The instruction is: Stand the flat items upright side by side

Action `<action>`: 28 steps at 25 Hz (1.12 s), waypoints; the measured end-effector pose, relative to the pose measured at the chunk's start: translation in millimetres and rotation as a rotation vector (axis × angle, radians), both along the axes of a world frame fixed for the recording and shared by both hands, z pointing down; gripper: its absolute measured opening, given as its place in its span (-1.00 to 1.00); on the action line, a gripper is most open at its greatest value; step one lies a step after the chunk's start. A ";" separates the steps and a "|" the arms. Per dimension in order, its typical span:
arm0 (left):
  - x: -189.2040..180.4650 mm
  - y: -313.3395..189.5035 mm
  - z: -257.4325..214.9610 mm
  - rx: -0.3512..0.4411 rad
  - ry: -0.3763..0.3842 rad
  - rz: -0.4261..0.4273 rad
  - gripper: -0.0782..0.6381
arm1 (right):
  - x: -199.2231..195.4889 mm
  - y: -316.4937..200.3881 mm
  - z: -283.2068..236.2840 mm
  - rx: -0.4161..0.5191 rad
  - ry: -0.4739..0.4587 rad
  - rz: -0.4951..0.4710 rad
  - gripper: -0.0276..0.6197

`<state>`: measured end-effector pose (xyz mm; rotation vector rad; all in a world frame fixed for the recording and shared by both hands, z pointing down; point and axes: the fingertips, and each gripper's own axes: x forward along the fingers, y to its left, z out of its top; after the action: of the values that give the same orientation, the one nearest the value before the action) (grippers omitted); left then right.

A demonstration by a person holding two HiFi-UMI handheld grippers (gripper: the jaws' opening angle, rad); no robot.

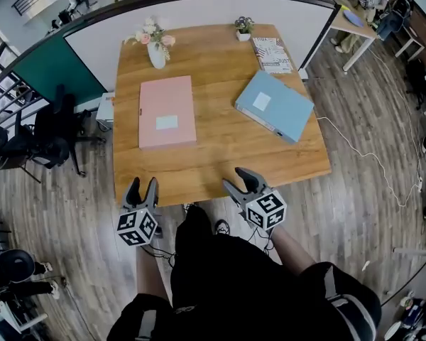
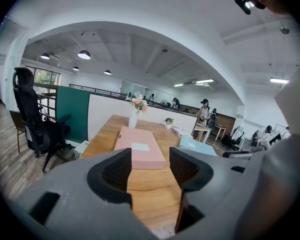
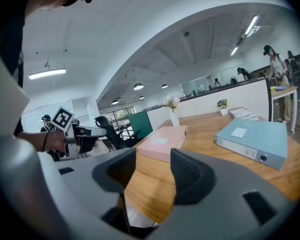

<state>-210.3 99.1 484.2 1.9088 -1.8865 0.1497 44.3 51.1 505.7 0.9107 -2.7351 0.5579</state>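
A pink binder (image 1: 167,111) lies flat on the left half of the wooden table (image 1: 220,169), and it shows ahead in the left gripper view as the pink binder (image 2: 140,146). A blue binder (image 1: 275,105) lies flat and slanted on the right half; the right gripper view has the blue binder (image 3: 254,140) at its right. My left gripper (image 1: 142,185) hovers at the table's near edge, open and empty. My right gripper (image 1: 240,177) is also at the near edge, open with nothing between its jaws. Both point toward the binders, well short of them.
A white vase of flowers (image 1: 155,48) stands at the far left of the table, a small potted plant (image 1: 243,28) and a patterned book (image 1: 272,54) at the far right. A partition wall (image 1: 199,9) backs the table. Black office chairs (image 1: 50,130) stand to the left.
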 end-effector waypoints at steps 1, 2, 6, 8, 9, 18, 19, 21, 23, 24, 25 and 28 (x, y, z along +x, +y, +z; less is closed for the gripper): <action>-3.6 -8.3 3.0 -0.005 0.006 0.002 -0.10 | -3.9 -6.5 1.4 -0.003 0.009 -0.002 -0.23; -6.9 -17.0 5.9 -0.010 0.012 0.006 -0.10 | -8.1 -13.3 2.4 -0.006 0.016 -0.003 -0.23; -20.0 -51.5 16.6 -0.029 0.031 0.040 -0.09 | -26.0 -39.9 6.6 -0.021 0.038 0.006 -0.23; -28.6 -67.7 20.7 -0.038 0.037 0.055 -0.08 | -35.0 -52.6 9.5 -0.034 0.049 0.013 -0.23; -33.7 -75.8 22.1 -0.041 0.040 0.063 -0.08 | -39.8 -59.1 11.0 -0.042 0.054 0.017 -0.23; -80.1 -138.2 38.6 -0.072 0.077 0.152 -0.08 | -87.4 -106.7 19.0 -0.086 0.110 0.068 -0.22; -83.6 -143.0 42.2 -0.079 0.083 0.164 -0.08 | -92.2 -109.9 20.4 -0.093 0.116 0.070 -0.22; -89.3 -152.3 51.2 -0.100 0.091 0.194 -0.08 | -101.0 -116.9 25.0 -0.113 0.129 0.077 -0.21; -93.2 -160.7 60.8 -0.126 0.096 0.227 -0.05 | -108.6 -124.5 30.4 -0.138 0.140 0.087 -0.21; -94.2 -163.8 65.3 -0.137 0.098 0.240 -0.04 | -111.7 -127.9 32.8 -0.150 0.145 0.091 -0.21; -94.7 -166.0 69.6 -0.147 0.101 0.250 -0.04 | -114.1 -130.8 35.2 -0.160 0.150 0.093 -0.21; -96.8 -169.0 82.4 -0.177 0.114 0.265 -0.03 | -119.6 -137.8 44.4 -0.183 0.175 0.092 -0.21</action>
<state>-307.1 -69.9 566.6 1.9912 -1.4900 0.2747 -75.3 -86.7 550.1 0.9916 -2.4514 0.6972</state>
